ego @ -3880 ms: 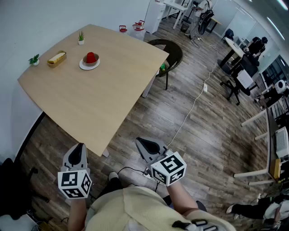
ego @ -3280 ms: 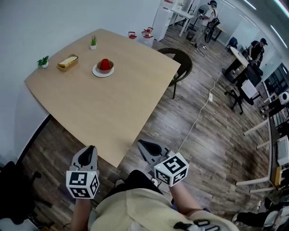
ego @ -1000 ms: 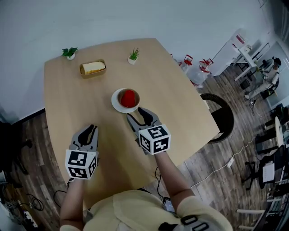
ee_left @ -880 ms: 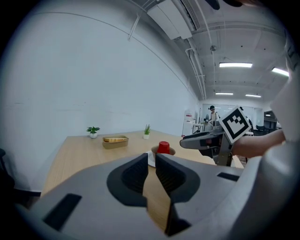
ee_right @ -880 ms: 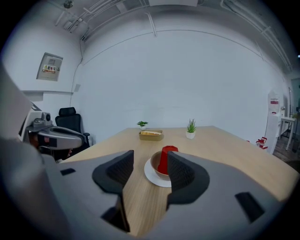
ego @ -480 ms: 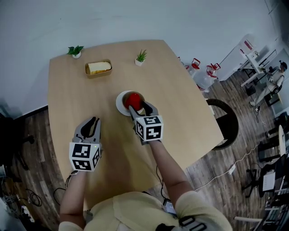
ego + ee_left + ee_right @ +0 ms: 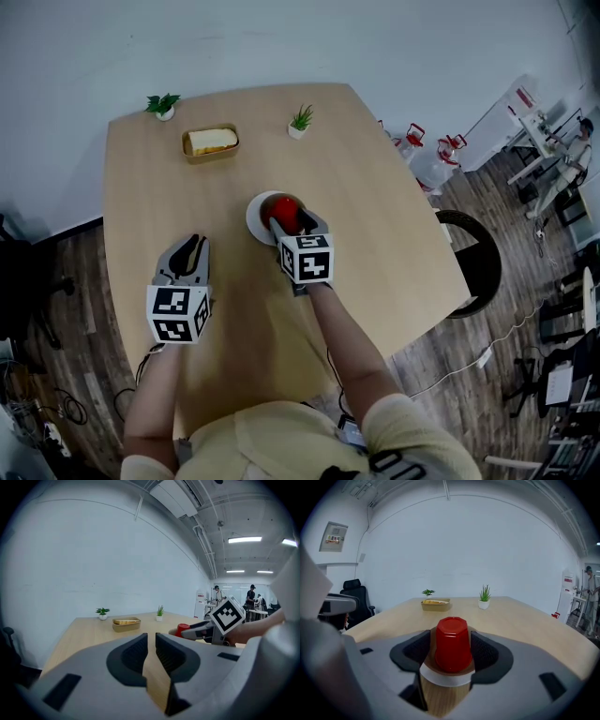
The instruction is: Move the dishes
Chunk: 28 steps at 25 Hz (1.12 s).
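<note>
A red cup [image 7: 281, 212] [image 7: 453, 644] stands upside down in a brown bowl [image 7: 428, 663] on a white plate [image 7: 254, 217] [image 7: 443, 678] near the middle of the wooden table [image 7: 375, 216]. My right gripper [image 7: 292, 221] [image 7: 451, 651] is open, its jaws on either side of the cup, just above the plate's near rim. My left gripper [image 7: 192, 248] [image 7: 151, 651] hovers over the table left of the plate, jaws together with only a slit and nothing between them. The left gripper view shows the cup [image 7: 183, 629] beside the right gripper's marker cube [image 7: 227, 615].
A brown tray with bread [image 7: 210, 142] [image 7: 435, 603] sits at the far side, between two small potted plants [image 7: 163, 105] [image 7: 301, 120]. A dark chair [image 7: 473, 262] stands at the table's right. The wall lies just beyond the table's far edge.
I have come up to the table from the floor beside it. Over the last second my right gripper moved forward until its jaws flank the red cup; the left gripper barely moved.
</note>
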Available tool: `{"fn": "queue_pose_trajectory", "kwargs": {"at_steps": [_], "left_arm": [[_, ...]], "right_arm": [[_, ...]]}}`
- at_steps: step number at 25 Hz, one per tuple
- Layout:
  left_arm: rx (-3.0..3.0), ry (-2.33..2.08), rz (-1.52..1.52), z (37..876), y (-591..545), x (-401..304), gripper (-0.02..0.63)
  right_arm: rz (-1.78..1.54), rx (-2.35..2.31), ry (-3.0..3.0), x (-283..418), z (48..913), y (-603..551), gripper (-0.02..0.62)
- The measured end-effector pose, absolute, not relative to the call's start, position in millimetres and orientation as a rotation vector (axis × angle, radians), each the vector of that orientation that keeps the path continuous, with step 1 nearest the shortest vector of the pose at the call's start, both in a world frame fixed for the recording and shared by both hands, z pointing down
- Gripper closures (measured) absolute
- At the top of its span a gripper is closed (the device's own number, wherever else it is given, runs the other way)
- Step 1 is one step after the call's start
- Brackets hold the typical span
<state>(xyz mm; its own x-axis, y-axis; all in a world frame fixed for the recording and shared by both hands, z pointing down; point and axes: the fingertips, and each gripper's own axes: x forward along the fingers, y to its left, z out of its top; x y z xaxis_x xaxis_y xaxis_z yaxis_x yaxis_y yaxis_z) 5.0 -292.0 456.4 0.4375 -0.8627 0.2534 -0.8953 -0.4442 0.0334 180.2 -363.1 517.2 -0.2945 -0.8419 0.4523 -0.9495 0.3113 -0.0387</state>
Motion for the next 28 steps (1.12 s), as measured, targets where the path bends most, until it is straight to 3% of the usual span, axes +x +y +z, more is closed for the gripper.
{"fn": "queue_pose_trajectory", "kwargs": {"at_steps": [13, 28], "left_arm": [[2.452, -1.558, 0.244, 467, -300, -6, 0.531], [2.608, -1.446, 0.258, 444, -260, -13, 0.514]], "right_arm": [[0.347, 1.613, -2.175, 179, 523, -371, 0.353], [0.161, 1.681, -2.351, 156, 430, -324, 0.356]]}}
